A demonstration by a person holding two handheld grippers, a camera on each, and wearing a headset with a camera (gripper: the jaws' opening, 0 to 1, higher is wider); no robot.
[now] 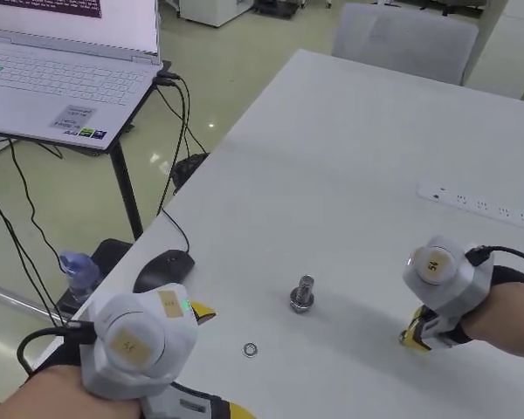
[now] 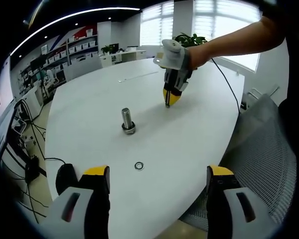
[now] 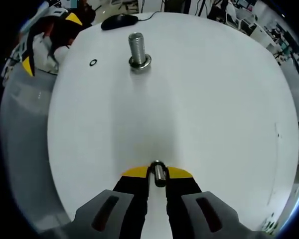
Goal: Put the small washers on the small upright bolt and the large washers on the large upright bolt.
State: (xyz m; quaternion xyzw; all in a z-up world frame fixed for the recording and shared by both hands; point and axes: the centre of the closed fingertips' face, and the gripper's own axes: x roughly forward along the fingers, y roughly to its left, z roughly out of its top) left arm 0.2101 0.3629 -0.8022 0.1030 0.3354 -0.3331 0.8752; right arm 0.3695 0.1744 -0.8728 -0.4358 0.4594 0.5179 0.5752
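Steel and thin, one small washer (image 2: 138, 165) lies flat on the white table (image 1: 358, 157), between the large bolt (image 1: 303, 292) and the left gripper (image 2: 158, 174), whose jaws stand wide apart and empty. The large bolt stands upright with a ring at its foot. On the far side of that bolt from the left gripper, well apart from it, the right gripper (image 1: 412, 339) is clenched on what looks like the small bolt (image 3: 158, 173), tips down at the table. The step in hand seems to be fetching the washer. Being so flat, it calls for the left jaws to come in low, straddle it and pinch across its rim, clear of the large bolt. The right gripper should hold the small bolt upright and steady.
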